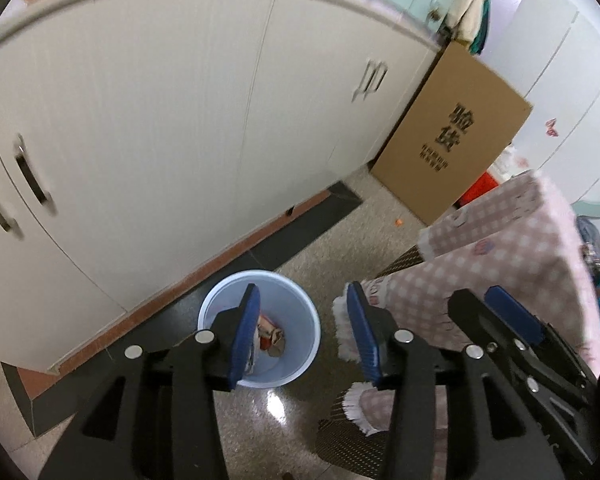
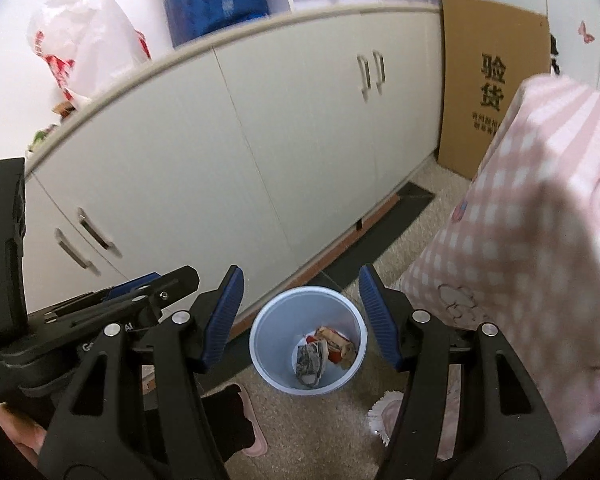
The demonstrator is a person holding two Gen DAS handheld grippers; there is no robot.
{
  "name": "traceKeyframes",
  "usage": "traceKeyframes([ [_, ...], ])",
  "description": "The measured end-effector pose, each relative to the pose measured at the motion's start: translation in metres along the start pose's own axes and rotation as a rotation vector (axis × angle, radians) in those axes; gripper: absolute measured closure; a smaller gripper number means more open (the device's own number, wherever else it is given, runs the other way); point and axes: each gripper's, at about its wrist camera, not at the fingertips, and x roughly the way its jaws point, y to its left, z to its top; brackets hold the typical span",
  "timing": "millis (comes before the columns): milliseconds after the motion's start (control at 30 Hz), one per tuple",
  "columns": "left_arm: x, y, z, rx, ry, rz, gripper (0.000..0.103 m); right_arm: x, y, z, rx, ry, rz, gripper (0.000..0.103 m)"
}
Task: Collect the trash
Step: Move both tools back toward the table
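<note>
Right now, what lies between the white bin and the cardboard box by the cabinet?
In the left wrist view, mostly bare speckled floor separates the white bin from the cardboard box; a dark floor strip runs alongside.

Even indoor light, motion-blurred fisheye edges

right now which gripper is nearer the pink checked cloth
Right, as far as the views show. The right gripper hangs above the trash bin with the pink checked cloth close beside its right finger. The left gripper is further left, away from the cloth.
</note>
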Motion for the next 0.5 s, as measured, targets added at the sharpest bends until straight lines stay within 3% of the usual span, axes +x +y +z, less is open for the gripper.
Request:
traceKeyframes([
  [300,-0.082,-0.071,-0.001,0.109,-0.145,-0.058,0.051,-0.101,-0.023,0.010,0.048,-0.141,-0.017,0.041],
  [500,-0.102,-0.152,-0.021,0.251,-0.161,-0.132,0.044,-0.169,-0.082,-0.001,0.138,-0.215,-0.120,0.038],
])
